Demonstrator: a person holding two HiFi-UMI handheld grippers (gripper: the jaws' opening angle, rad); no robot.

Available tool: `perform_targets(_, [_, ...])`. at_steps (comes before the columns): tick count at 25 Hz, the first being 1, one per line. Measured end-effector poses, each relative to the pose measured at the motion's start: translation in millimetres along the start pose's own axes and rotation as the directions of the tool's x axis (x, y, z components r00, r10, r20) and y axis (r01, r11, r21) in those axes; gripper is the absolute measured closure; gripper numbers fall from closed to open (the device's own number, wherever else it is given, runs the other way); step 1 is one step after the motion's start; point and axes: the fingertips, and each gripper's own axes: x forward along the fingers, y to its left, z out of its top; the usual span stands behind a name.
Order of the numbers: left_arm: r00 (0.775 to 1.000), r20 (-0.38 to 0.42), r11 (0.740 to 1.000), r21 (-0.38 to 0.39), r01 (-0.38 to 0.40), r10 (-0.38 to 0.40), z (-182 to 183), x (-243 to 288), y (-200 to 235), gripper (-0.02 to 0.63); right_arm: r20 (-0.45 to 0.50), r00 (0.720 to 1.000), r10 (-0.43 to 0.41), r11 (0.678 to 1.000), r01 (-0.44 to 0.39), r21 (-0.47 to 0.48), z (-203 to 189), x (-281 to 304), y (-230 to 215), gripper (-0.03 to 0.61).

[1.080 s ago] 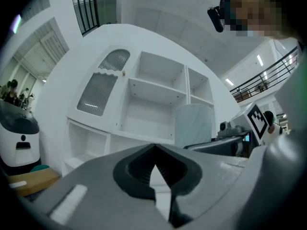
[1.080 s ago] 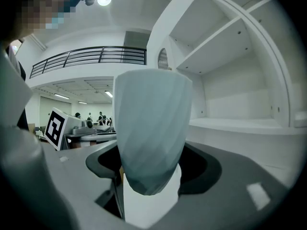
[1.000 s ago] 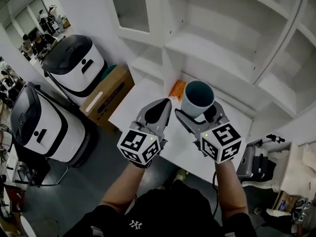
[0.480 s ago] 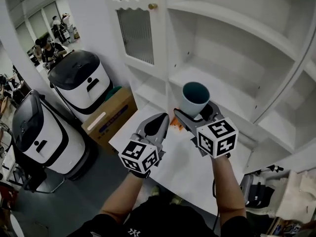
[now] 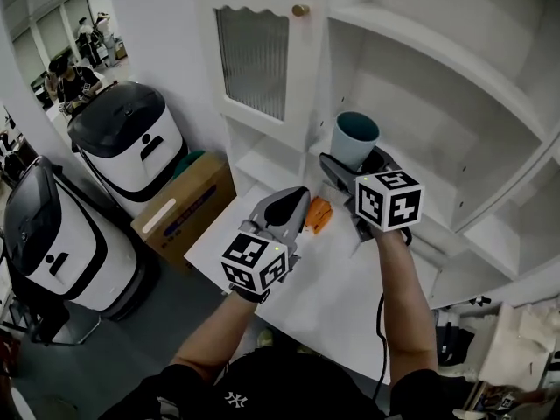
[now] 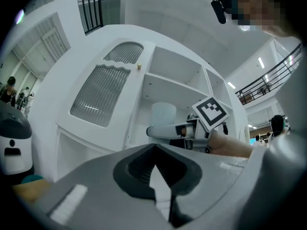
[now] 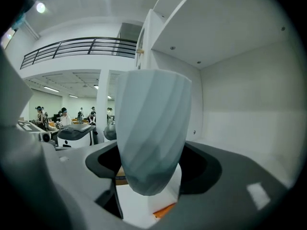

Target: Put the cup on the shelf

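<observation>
A pale blue-grey cup (image 5: 353, 140) with a dark teal inside is held upright in my right gripper (image 5: 350, 171), whose jaws are shut on its lower part. In the right gripper view the ribbed cup (image 7: 151, 131) fills the middle, raised in front of the open white shelf bay (image 7: 240, 95). The cup hovers at the front edge of the middle shelf board (image 5: 411, 186). My left gripper (image 5: 293, 208) is lower and to the left, over the white table, shut with nothing in it. From the left gripper view I see the cup (image 6: 163, 115) and the right gripper (image 6: 178, 131) ahead.
An orange object (image 5: 318, 214) lies on the white table (image 5: 350, 296) between the grippers. A cabinet door with ribbed glass and a brass knob (image 5: 300, 10) stands left of the shelf bay. A cardboard box (image 5: 179, 204) and two white-and-black machines (image 5: 131, 134) stand on the floor at left.
My right gripper has lifted the cup up and forward, from over the table to the front of the middle shelf. The left gripper has stayed low over the table.
</observation>
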Motion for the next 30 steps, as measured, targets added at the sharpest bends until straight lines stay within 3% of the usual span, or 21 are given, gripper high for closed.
perform_targets(14, [0.999, -0.008, 0.998, -0.059, 0.037, -0.037, -11, 15, 34, 0.614, -0.103, 0.988, -0.113, 0.994, 0.114, -0.001, -3, 60, -55, 0.209])
perform_targets(30, [0.997, -0.003, 0.995, -0.069, 0.076, -0.076, -13, 26, 32, 0.614, -0.203, 0.963, -0.175, 0.983, 0.159, -0.094, -17, 66, -60, 0.199])
